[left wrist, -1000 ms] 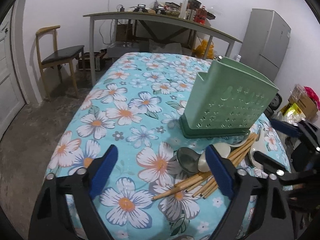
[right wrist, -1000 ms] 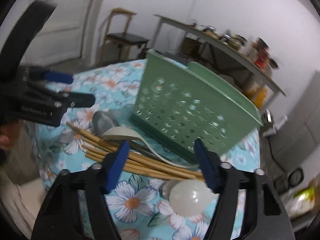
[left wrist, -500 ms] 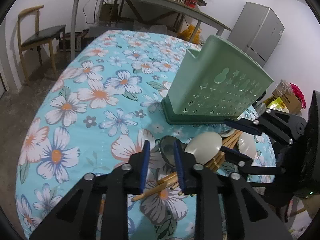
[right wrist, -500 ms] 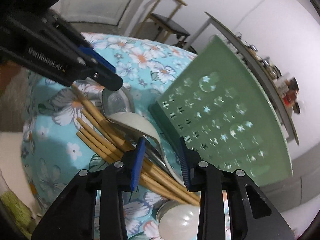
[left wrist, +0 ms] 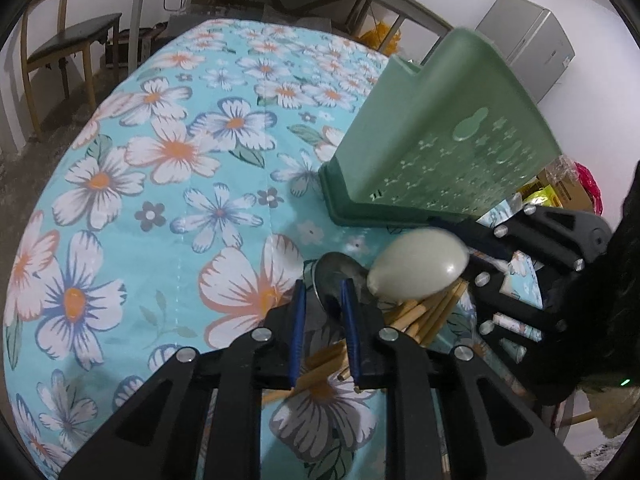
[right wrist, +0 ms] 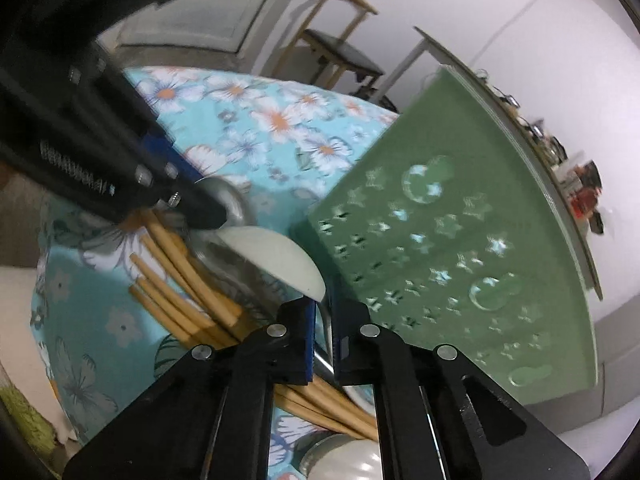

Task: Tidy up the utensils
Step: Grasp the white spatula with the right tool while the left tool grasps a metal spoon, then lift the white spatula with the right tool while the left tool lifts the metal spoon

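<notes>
A: Metal spoon (left wrist: 340,276) lies on the table (left wrist: 160,216) before the green holder (left wrist: 440,152); left gripper (left wrist: 322,320) fingers have just closed, straddling its bowl.

B: Right gripper (right wrist: 322,340) has just closed, apparently pinching the spoon's handle; it runs toward that hand.

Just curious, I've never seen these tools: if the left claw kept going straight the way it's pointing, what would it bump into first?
Probably the metal spoon: its bowl lies right at the left claw tips, seemingly already between them. Beyond it comes the pale spoon, then the green holder. Depth is hard to judge here.

White walls, a wooden chair (left wrist: 60,44), a grey fridge (left wrist: 532,40).
</notes>
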### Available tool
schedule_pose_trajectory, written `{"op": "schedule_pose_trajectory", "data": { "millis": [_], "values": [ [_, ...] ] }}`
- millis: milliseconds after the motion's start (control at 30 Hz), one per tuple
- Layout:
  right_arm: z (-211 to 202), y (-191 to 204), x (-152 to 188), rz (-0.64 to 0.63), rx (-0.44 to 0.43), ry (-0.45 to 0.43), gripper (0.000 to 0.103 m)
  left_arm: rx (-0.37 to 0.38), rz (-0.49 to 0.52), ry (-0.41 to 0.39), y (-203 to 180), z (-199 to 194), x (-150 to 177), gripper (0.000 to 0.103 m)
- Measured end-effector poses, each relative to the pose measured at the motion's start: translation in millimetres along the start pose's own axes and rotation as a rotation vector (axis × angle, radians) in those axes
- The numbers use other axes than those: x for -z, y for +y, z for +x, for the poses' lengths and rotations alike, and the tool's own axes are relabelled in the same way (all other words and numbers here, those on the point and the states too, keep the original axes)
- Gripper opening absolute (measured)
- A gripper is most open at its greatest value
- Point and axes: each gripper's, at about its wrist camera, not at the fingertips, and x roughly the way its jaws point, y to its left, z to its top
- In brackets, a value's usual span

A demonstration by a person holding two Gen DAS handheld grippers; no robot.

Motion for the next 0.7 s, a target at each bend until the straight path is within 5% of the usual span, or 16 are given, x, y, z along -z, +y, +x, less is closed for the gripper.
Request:
{"op": "schedule_pose_trajectory", "data": {
  "millis": [700],
  "values": [
    [-50.6,-44.9,5.1,0.355,0.153,-0.106,0.003,0.009,0.115,-0.150,-26.8,-39.2,-17.1,0.003]
  ]
}}
